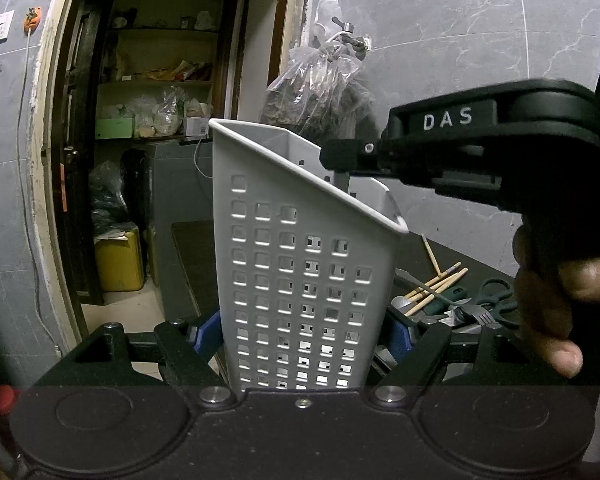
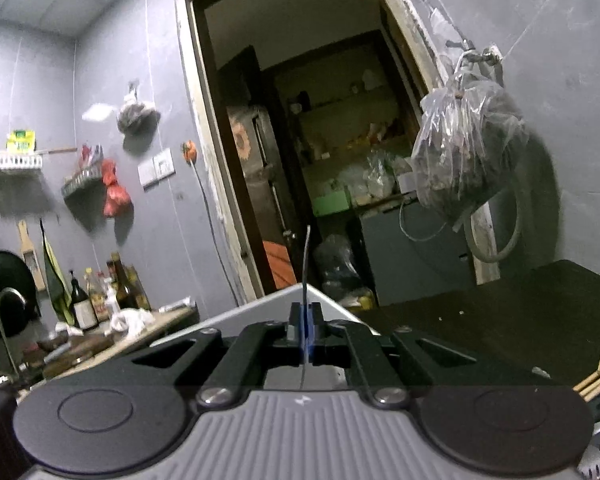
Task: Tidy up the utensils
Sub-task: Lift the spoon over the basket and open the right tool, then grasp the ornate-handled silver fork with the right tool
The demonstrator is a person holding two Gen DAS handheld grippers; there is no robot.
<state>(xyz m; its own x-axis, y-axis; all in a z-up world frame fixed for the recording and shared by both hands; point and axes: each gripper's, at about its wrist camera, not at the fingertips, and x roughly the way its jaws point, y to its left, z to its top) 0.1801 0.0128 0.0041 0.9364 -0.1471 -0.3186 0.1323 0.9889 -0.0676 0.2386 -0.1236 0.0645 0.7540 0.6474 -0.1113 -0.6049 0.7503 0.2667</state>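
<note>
Here, a white perforated utensil caddy [image 1: 300, 264] is standing upright on a dark table [image 1: 420, 252], filling the middle of the left wrist view. The left gripper [image 1: 302, 334] is clamping the caddy's lower part between its blue-padded fingers [image 1: 208, 334], one pad pressing on each side wall. The caddy's slanted rim is sloping down toward the right.

Above that rim, the right gripper [image 1: 334, 158] is reaching in from the right, with a person's hand [image 1: 548, 304] wrapping around its black handle. In the right wrist view, the right gripper [image 2: 307, 330] is pinching a thin metal utensil [image 2: 306, 264] edge-on between its blue pads, jaws pressed nearly together; what kind of utensil it is cannot be told. The utensil is sticking up above the fingertips, with the caddy's pale rim [image 2: 260, 308] lying just beyond and below.

To the right of the caddy, a heap of loose utensils is lying on the table: wooden chopsticks [image 1: 436, 284], a fork [image 1: 476, 314] and dark-handled scissors [image 1: 496, 292]. Behind, a clear plastic bag [image 1: 320, 88] is hanging on the grey wall beside an open doorway [image 1: 164, 80] showing cluttered shelves.
</note>
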